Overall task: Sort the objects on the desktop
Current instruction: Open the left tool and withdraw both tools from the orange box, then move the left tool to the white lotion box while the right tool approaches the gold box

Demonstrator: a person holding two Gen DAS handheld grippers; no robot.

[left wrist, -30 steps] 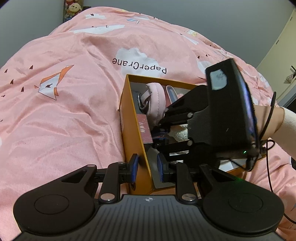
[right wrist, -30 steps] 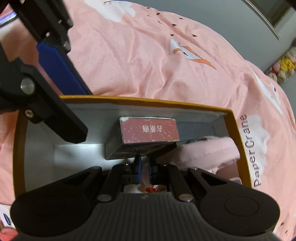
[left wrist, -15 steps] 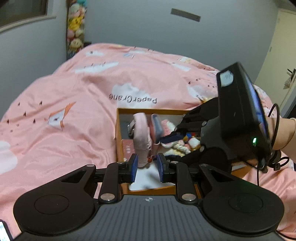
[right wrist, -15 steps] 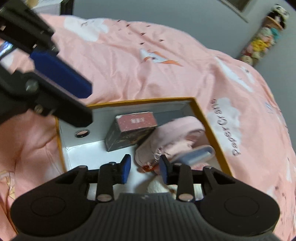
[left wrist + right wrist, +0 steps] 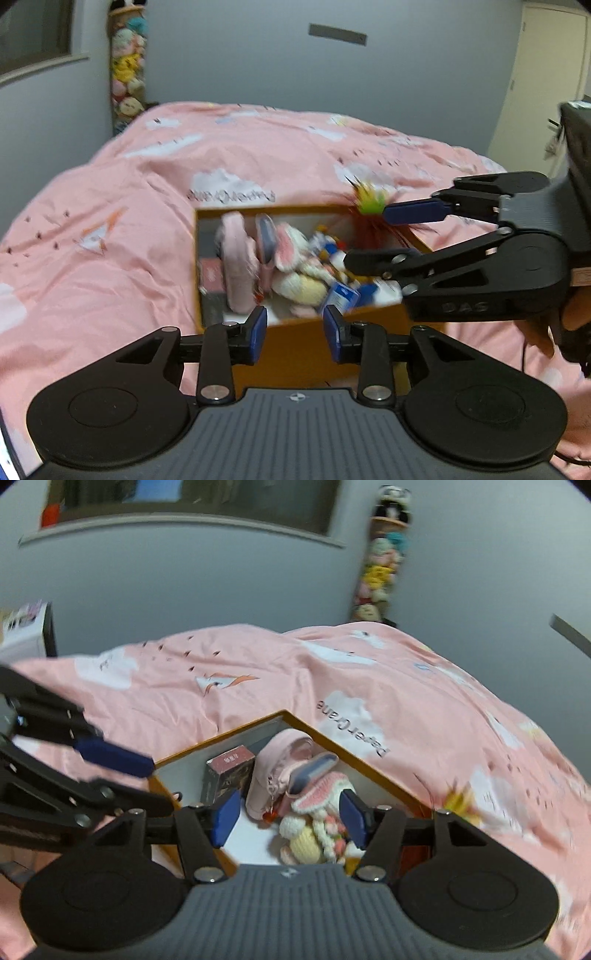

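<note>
- Orange box [image 5: 373,771]: your landmark, sitting on the pink duvet [image 5: 122,229]. A second ago both cameras were down inside it; now both see it from above and behind its near edge.
- Contents, all inside the box: dark red-topped carton [image 5: 229,771] at the left wall, pink pouch [image 5: 280,771] beside it, blue-edged case [image 5: 314,768] against the pouch, crocheted rabbit [image 5: 317,823] toward the near wall.
- Left gripper [image 5: 294,335]: you have drawn it back from the box; fingers parted, holding nothing.
- Right gripper [image 5: 288,816]: half a second ago narrower and low over the pouch; now spread wide above the rabbit, empty.
- Reading: both tools withdrawn empty suggests the last deposit is done; sorting looks near complete.
</note>
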